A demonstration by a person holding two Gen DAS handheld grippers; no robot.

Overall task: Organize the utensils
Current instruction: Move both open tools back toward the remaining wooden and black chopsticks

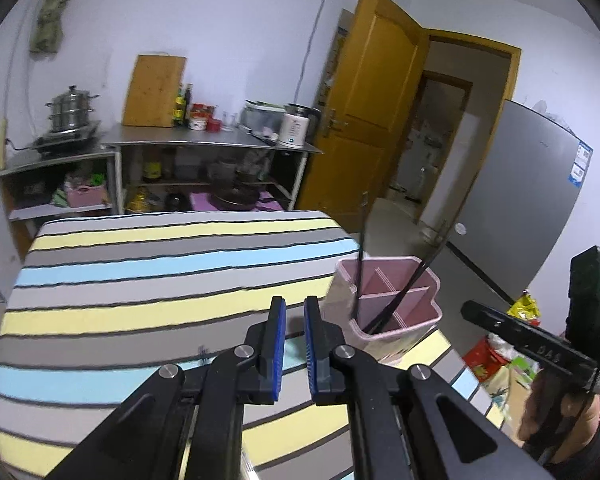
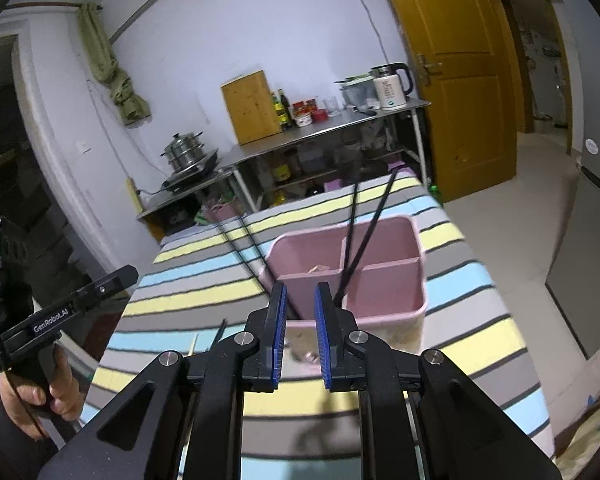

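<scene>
A pink utensil holder with inner dividers stands on the striped table near its right edge. Two black chopsticks stand in it, leaning apart. My left gripper is open and empty, just left of the holder. In the right wrist view the holder is straight ahead with the chopsticks in the near middle compartment. My right gripper is open and empty, right before the holder's near rim. Two thin sticks lie on the cloth left of it.
A steel counter with a cutting board, bottles, a kettle and a steamer pot stands against the far wall. A yellow door is open at the right, and a grey fridge stands beside it. Bags lie on the floor.
</scene>
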